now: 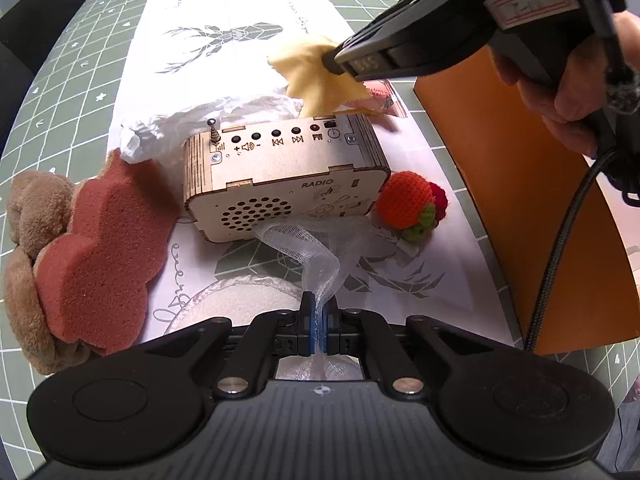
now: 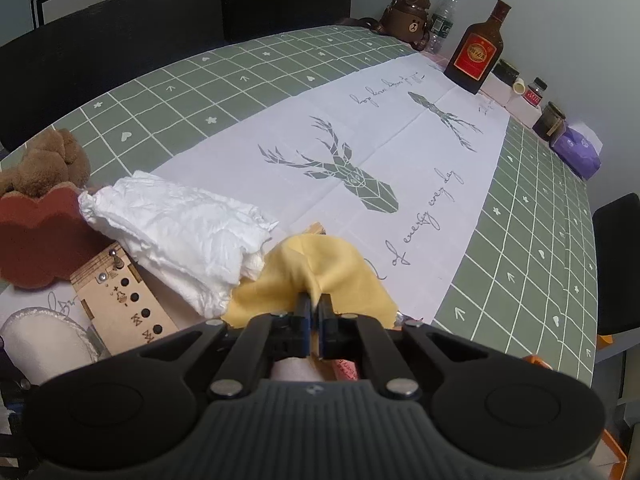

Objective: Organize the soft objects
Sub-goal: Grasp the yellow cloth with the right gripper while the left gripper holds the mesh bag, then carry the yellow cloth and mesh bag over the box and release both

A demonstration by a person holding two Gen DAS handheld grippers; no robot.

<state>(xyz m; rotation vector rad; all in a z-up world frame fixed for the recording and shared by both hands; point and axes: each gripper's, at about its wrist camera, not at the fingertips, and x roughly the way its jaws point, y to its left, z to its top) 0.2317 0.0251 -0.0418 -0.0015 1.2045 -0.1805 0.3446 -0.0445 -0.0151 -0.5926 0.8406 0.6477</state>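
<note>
- Left claw [image 1: 319, 312] clenched on mesh ribbon [image 1: 316, 256], draped before wooden radio [image 1: 280, 176].
- Right claw [image 2: 315, 312] pinching yellow cloth [image 2: 320, 272] behind the radio, beside crumpled white tissue [image 2: 180, 232].
- Red sponge [image 1: 100, 248], plush bear [image 1: 28, 216] crowd worktop [image 2: 280, 64] at left.

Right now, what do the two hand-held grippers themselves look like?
The left hand-held gripper is matte black, with ribbed housing, round side discs, silver pivot bolts and blue-edged pads. The right hand-held gripper matches it. From the left wrist view, its body carries a red-and-white label, and a braided black cable trails down.
</note>
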